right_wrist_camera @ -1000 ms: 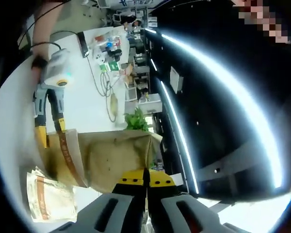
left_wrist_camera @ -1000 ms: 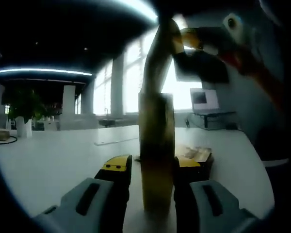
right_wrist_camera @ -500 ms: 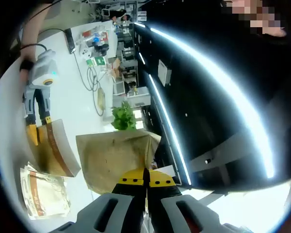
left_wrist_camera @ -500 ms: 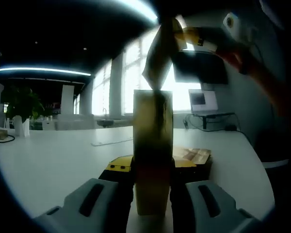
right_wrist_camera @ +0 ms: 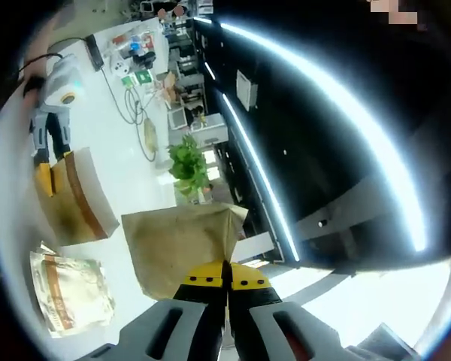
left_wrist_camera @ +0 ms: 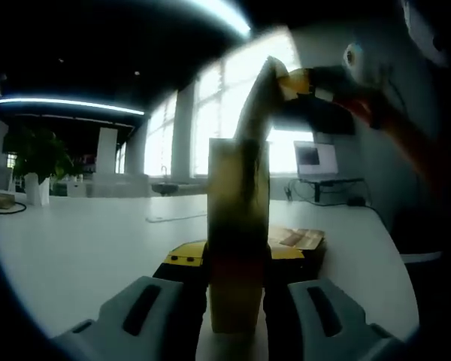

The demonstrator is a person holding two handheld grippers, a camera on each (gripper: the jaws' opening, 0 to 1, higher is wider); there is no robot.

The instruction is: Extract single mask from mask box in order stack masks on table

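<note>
My left gripper [left_wrist_camera: 235, 257] is shut on the upright yellow-brown mask box [left_wrist_camera: 237, 226], which stands on the white table [left_wrist_camera: 83, 248]. Above the box, the right gripper [left_wrist_camera: 301, 75] holds a single brown mask packet [left_wrist_camera: 257, 105] by its top edge. In the right gripper view, my right gripper [right_wrist_camera: 227, 272] is shut on that mask packet [right_wrist_camera: 184, 244], which hangs apart from the box [right_wrist_camera: 75, 199]. The left gripper [right_wrist_camera: 43, 174] clamps the box's far side. A small stack of mask packets [right_wrist_camera: 71, 293] lies flat on the table beside the box, also seen as the stack [left_wrist_camera: 297, 239] behind the box.
A potted plant [left_wrist_camera: 34, 169] stands at the table's far left. A laptop [left_wrist_camera: 316, 158] sits on a stand at the back right. Cables and small items [right_wrist_camera: 139, 64] crowd the far end of the table, near another plant [right_wrist_camera: 186, 162].
The right gripper has lifted the mask packet up and clear of the box. My left gripper closed onto the box and keeps it upright on the table.
</note>
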